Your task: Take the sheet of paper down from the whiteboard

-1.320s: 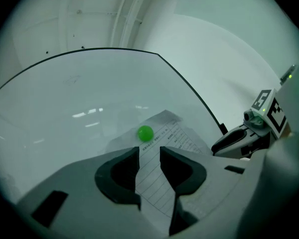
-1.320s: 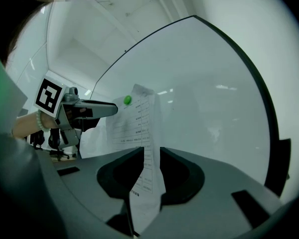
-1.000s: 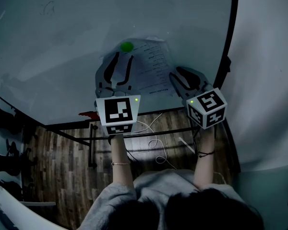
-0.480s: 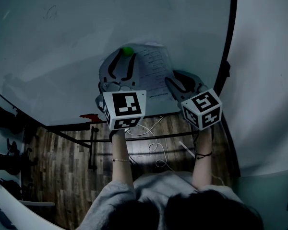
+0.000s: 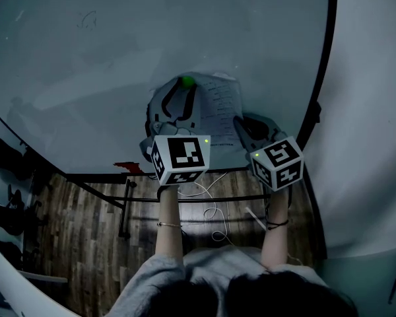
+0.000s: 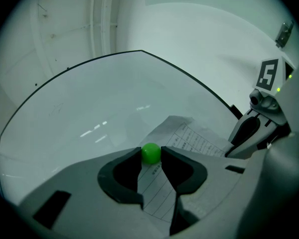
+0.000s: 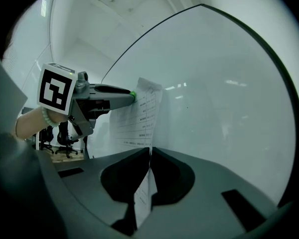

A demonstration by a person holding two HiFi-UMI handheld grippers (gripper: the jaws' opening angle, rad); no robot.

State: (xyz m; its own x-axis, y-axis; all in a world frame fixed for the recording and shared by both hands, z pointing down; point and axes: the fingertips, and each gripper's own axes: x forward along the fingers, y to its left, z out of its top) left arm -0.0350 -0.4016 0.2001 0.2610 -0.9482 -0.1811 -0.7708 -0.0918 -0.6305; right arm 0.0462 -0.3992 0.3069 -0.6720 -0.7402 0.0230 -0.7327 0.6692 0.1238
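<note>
The sheet of paper (image 5: 221, 104) is still pinned to the whiteboard (image 5: 119, 58) by a green magnet (image 6: 150, 153) at its upper left corner. The magnet is clamped between the jaws of the left gripper (image 5: 183, 90), whereas a second earlier it was seen just past the tips. The lower edge of the sheet is pinched by the right gripper (image 7: 150, 152). Its jaws stood wide apart beside the paper a second ago and have just been closing, so that the paper is now caught between them. Both grippers are held close to the board, near each other.
</note>
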